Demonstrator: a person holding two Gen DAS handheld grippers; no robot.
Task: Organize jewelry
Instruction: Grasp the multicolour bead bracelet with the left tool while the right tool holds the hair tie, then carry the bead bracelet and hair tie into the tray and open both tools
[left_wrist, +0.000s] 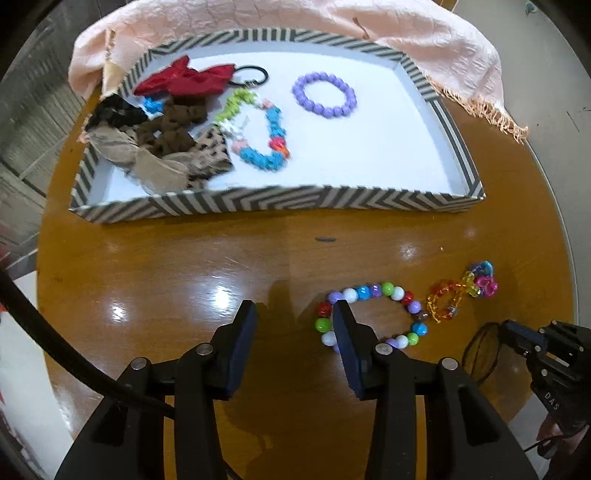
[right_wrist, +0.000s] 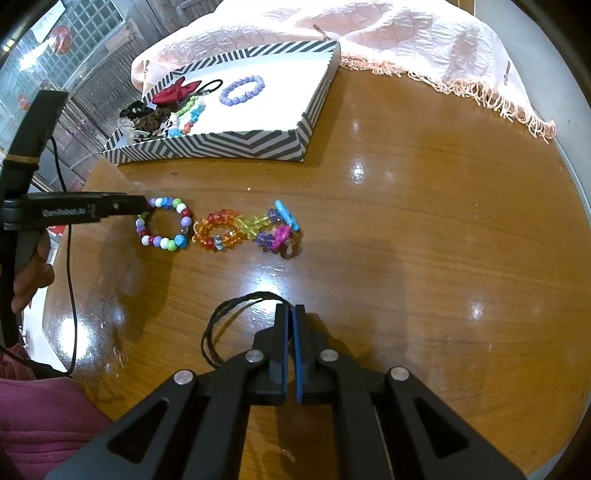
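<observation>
Glossy multicoloured bead bracelet (left_wrist: 371, 317) near worktop (left_wrist: 258, 258) front edge, short of striped tray (left_wrist: 280, 201); light, limp, rolls, best pinched across its strand; left claw (left_wrist: 295, 317) gapes beside it, right claw (right_wrist: 290, 314) clamps black cord loop (right_wrist: 221, 325).

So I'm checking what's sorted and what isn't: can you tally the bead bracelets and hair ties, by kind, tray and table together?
Bead bracelets: 4 (purple and pastel in the tray; round multicolour beads and translucent on the table)
Thin black hair ties: 2 (one in the tray, one at the right gripper)
Fabric hair pieces in the tray's corner: piled, count unclear
Total countable: 6
</observation>
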